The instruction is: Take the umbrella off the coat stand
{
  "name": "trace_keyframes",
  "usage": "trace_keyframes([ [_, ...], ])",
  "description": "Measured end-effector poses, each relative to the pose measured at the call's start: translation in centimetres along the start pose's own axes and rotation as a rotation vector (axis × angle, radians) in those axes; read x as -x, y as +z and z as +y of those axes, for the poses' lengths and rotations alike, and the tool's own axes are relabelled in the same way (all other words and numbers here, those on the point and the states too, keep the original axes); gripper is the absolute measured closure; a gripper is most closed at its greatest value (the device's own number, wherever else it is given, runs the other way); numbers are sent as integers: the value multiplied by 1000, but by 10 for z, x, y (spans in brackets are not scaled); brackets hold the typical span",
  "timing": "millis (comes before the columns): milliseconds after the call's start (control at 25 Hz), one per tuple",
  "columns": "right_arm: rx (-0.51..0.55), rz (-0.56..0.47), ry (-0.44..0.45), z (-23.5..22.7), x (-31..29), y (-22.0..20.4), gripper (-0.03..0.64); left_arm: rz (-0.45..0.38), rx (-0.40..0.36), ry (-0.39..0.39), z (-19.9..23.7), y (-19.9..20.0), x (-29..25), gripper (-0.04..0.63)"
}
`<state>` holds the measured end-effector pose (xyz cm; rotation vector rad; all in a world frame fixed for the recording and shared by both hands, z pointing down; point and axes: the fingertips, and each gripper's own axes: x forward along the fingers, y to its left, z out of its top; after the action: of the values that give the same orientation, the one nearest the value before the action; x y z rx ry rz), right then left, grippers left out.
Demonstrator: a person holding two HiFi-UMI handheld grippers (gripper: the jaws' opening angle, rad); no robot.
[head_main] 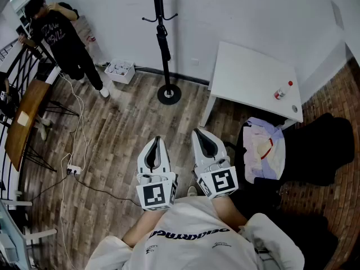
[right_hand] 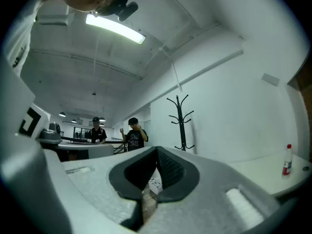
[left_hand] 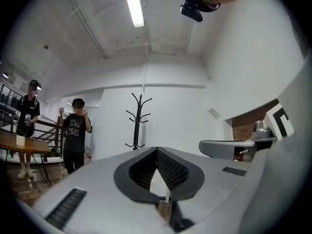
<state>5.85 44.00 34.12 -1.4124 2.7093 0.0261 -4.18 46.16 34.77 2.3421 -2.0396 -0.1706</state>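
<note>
A black coat stand [head_main: 159,16] rises from a round base by the far wall, and a folded black umbrella [head_main: 163,45] hangs along its pole. Both grippers are held level and side by side, well short of the stand, above the wooden floor. My left gripper [head_main: 156,141] is shut with nothing in it, and so is my right gripper [head_main: 201,133]. The left gripper view has the coat stand [left_hand: 139,123] straight beyond the closed left gripper [left_hand: 157,150]. From the right gripper [right_hand: 156,151], the coat stand [right_hand: 181,124] appears slightly to the right. I cannot make out the umbrella in either gripper view.
A white table [head_main: 247,66] with a small bottle [head_main: 279,92] stands right of the stand. A person [head_main: 63,37] stands at the far left beside a white box [head_main: 120,70]. A wooden table [head_main: 23,125] and cables [head_main: 73,169] lie left; clothes [head_main: 264,149] and dark furniture lie right.
</note>
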Motion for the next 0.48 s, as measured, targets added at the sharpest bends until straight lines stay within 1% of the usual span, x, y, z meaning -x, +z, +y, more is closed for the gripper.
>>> trace_keyframes([
  [160,-39,13,3,-20,7,-6,624,-10,9,16,-18,-3,-5,598],
  [280,-42,7,12,-34,13,-9,624,-15,28,17,-34,-5,-9,598],
  [400,-27,-12,32,-45,21,-5,624,-20,2,-11,-54,-12,-11,598],
  [480,-24,-18,41,-54,25,-5,624,-19,-16,-6,-63,-18,-13,598],
])
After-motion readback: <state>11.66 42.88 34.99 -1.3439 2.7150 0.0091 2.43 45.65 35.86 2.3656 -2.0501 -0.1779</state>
